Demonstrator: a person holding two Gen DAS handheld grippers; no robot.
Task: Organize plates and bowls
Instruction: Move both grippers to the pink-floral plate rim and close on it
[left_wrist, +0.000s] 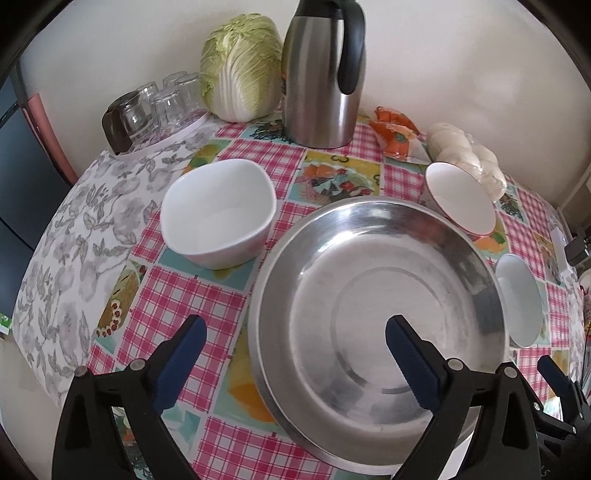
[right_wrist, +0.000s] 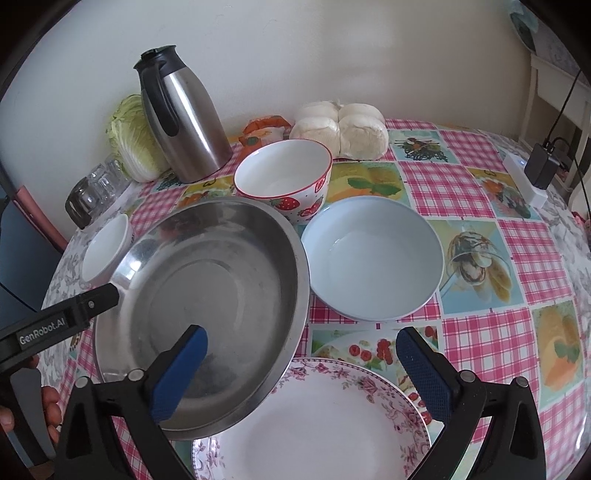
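A wide steel basin (left_wrist: 376, 280) (right_wrist: 207, 306) sits mid-table. My left gripper (left_wrist: 295, 332) is open and straddles its left rim, one finger inside, one outside. My right gripper (right_wrist: 301, 347) is open and straddles its right rim, above a floral plate (right_wrist: 317, 424) that the basin overlaps. A white square bowl (left_wrist: 218, 210) (right_wrist: 105, 247) lies left of the basin. A strawberry bowl (right_wrist: 284, 173) (left_wrist: 458, 195) stands behind it. A pale blue bowl (right_wrist: 373, 258) (left_wrist: 517, 299) sits to its right.
At the back stand a steel thermos (left_wrist: 321, 74) (right_wrist: 181, 114), a napa cabbage (left_wrist: 240, 66), upturned glasses on a tray (left_wrist: 155, 107), a bag of buns (right_wrist: 343, 129) and an orange packet (left_wrist: 395, 129). A power strip with a plug (right_wrist: 532, 177) lies far right.
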